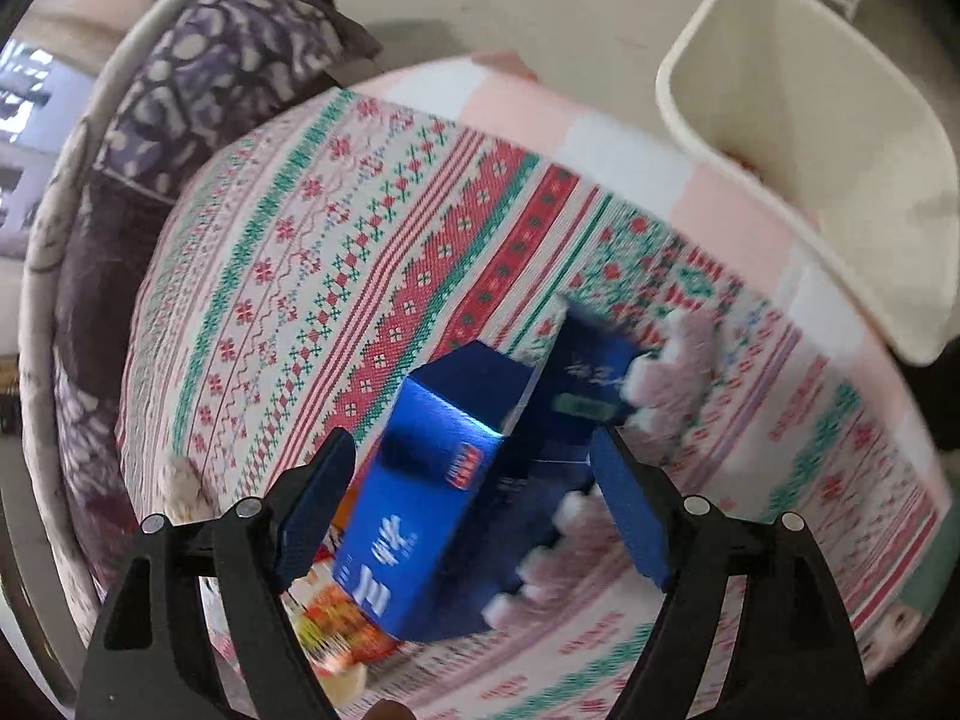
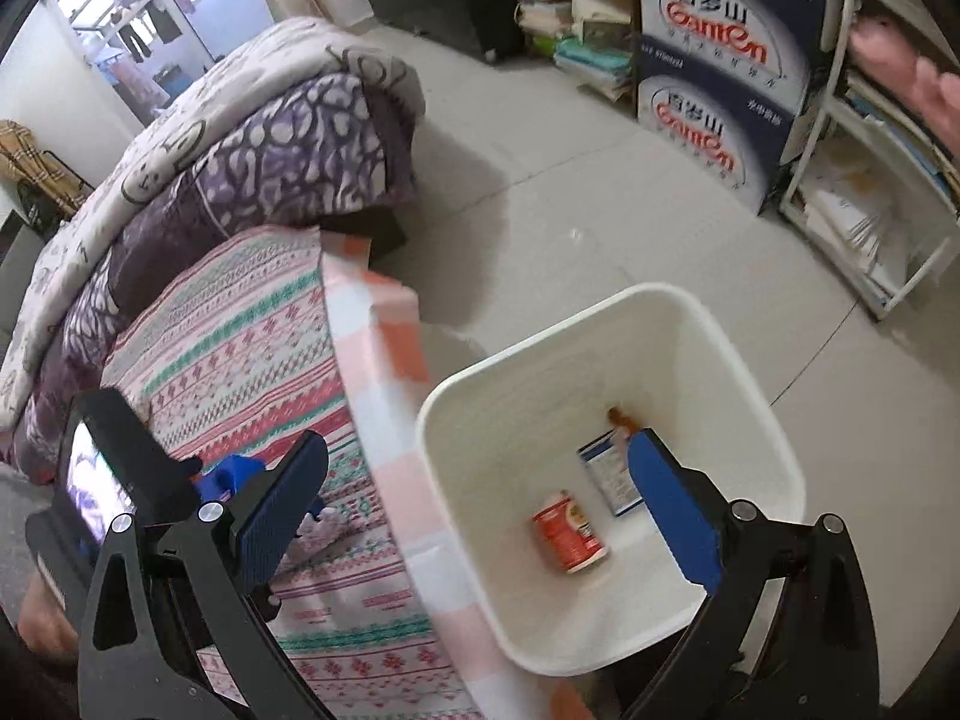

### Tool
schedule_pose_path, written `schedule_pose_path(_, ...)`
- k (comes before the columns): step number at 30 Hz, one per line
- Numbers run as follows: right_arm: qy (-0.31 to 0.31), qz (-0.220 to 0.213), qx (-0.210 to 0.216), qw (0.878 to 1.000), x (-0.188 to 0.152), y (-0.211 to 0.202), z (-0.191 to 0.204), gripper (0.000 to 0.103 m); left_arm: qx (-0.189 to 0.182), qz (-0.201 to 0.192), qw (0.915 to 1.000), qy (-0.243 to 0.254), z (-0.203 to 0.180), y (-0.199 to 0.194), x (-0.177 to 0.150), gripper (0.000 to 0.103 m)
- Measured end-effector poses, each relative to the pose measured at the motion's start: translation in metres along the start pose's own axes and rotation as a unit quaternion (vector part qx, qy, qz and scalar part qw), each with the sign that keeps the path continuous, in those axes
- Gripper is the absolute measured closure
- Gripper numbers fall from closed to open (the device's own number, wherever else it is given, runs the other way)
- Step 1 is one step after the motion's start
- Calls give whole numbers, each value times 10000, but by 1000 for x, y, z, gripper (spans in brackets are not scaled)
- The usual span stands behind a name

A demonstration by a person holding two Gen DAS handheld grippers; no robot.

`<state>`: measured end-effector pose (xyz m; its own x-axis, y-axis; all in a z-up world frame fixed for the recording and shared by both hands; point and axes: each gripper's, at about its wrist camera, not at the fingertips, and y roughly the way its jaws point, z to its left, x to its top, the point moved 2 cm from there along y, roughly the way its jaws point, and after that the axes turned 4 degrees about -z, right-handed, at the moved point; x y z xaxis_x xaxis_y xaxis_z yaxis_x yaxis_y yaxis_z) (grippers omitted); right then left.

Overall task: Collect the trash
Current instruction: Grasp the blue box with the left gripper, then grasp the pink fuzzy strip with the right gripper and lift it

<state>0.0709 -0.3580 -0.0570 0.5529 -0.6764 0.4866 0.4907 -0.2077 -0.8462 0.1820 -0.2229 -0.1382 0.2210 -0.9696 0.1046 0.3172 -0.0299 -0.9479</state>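
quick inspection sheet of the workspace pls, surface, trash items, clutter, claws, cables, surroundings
surface: patterned bedspread in red, green and white, with a pink checked sheet at its edge.
job's things: blue box on the bedspread between the open pads of the left claw; colourful wrapper beside it; white bin on the floor holds a red can and a small carton.
clutter: pale fluffy piece next to the box, blurred.
claws: left open, pads clear of the box; right claw open and empty, over the bin's rim.
cables: nothing seen.
surroundings: folded quilts, stacked water cartons, white shelf, tiled floor.
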Motion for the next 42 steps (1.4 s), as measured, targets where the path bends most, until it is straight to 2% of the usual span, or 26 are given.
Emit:
schedule_pose_path(1, 27, 92, 21, 10000, -2, 5, 2, 7, -30, 41, 10000, 37, 3, 4, 0, 18)
schedule_pose_path(3, 116, 262, 52, 9996, -5, 13, 5, 7, -130, 124, 9998, 45, 10, 12, -2, 18)
schedule_pose_path(6, 269, 537, 130, 9981, -12, 26, 10, 7, -494, 173, 9984, -199, 20, 19, -9, 18)
schedule_pose_path(7, 301, 606, 152, 9976, -14, 29, 12, 7, -631, 129, 9973, -362, 24, 20, -13, 19)
schedule_pose_path(10, 383, 746, 203, 9963, -20, 36, 18, 7, -1005, -222, 9899, -971, 32, 13, -31, 32)
schedule_pose_path(12, 405, 781, 223, 9959, -25, 38, 24, 7, -1146, -530, 9807, -1491, 40, 1, -48, 44)
schedule_pose_path(13, 411, 793, 232, 9957, -27, 39, 26, 7, -1222, -623, 9758, -1702, 43, -4, -56, 58)
schedule_pose_path(14, 419, 803, 244, 9956, -29, 39, 29, 7, -1329, -760, 9664, -2064, 48, -12, -68, 62)
schedule_pose_path(19, 269, 888, 282, 9953, -47, 44, 53, 7, -1278, -1156, 9405, -2929, 49, -45, -121, 63)
schedule_pose_path(21, 121, 901, 279, 9955, -57, 47, 68, 7, -1153, -1289, 9264, -3346, 51, -62, -142, 63)
schedule_pose_path(23, -99, 874, 240, 9958, -68, 49, 83, 8, -1034, -1408, 9042, -3897, 61, -77, -162, 62)
schedule_pose_path(26, -492, 882, 167, 9947, -85, 56, 106, 16, -677, -1466, 8584, -4869, 72, -100, -195, 62)
schedule_pose_path(27, -580, 900, 144, 9941, -91, 59, 114, 19, -459, -1476, 8487, -5059, 71, -107, -201, 62)
schedule_pose_path(29, -604, 923, 95, 9939, -97, 66, 123, 23, -86, -1512, 8363, -5270, 70, -115, -209, 62)
schedule_pose_path(31, -553, 931, 10, 9941, -102, 74, 129, 26, -10, -1665, 8130, -5580, 67, -126, -221, 62)
schedule_pose_path(33, -518, 973, -104, 9938, -108, 84, 133, 30, -27, -1818, 7935, -5808, 64, -132, -231, 62)
schedule_pose_path(34, -554, 980, -173, 9935, -109, 88, 136, 31, 23, -1879, 7878, -5866, 62, -133, -234, 62)
schedule_pose_path(35, -676, 862, -275, 9936, -110, 88, 140, 32, 114, -1922, 7878, -5851, 59, -132, -234, 62)
schedule_pose_path(36, -830, 779, -311, 9930, -111, 88, 144, 40, 191, -1934, 7900, -5815, 55, -133, -236, 62)
schedule_pose_path(37, -1064, 734, -340, 9910, -113, 87, 150, 42, 296, -1916, 7943, -5758, 53, -131, -238, 62)
schedule_pose_path(39, -1413, 662, -292, 9873, -117, 86, 158, 56, 325, -1817, 8006, -5701, 54, -126, -240, 62)
schedule_pose_path(40, -1584, 634, -237, 9851, -119, 86, 162, 58, 274, -1808, 7988, -5732, 56, -125, -243, 62)
schedule_pose_path(42, -1809, 654, -73, 9813, -121, 83, 165, 70, 196, -1816, 7933, -5808, 59, -122, -246, 62)
